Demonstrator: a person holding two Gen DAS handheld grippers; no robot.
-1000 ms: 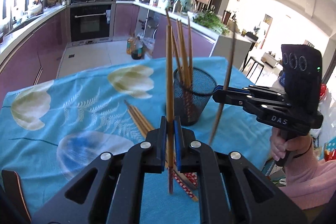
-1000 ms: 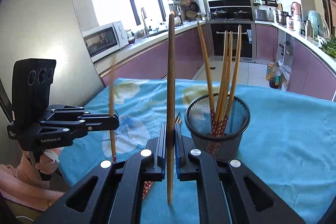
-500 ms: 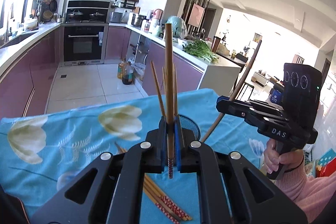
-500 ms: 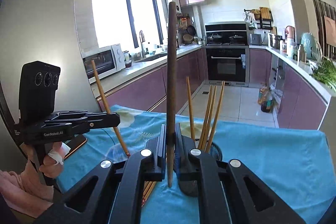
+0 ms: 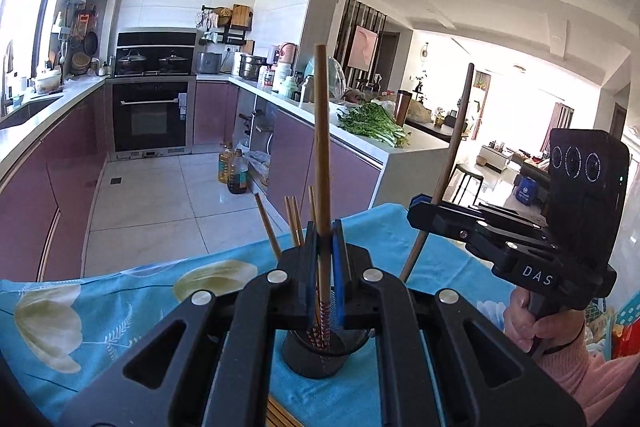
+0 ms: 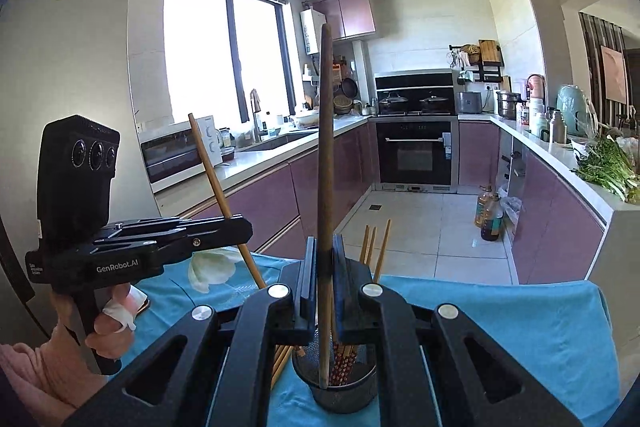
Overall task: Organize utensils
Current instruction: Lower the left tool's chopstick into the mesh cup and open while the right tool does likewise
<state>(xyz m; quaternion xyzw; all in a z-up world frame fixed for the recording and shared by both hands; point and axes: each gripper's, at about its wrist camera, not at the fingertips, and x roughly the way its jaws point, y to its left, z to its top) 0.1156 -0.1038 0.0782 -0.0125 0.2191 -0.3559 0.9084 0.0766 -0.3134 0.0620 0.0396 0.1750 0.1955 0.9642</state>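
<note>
Chopstick [image 5: 322, 155] upright, clamped in closed left jaws, another [image 6: 326, 167] in right jaws

Two grippers: left [image 5: 324, 267], right [image 6: 324, 267], one chopstick clamped in each. One mesh cup [image 6: 344, 393], lower centre. About four chopsticks [image 5: 294, 223] standing in cup. Two oil bottles [image 5: 232, 173] on floor, centre.
</note>
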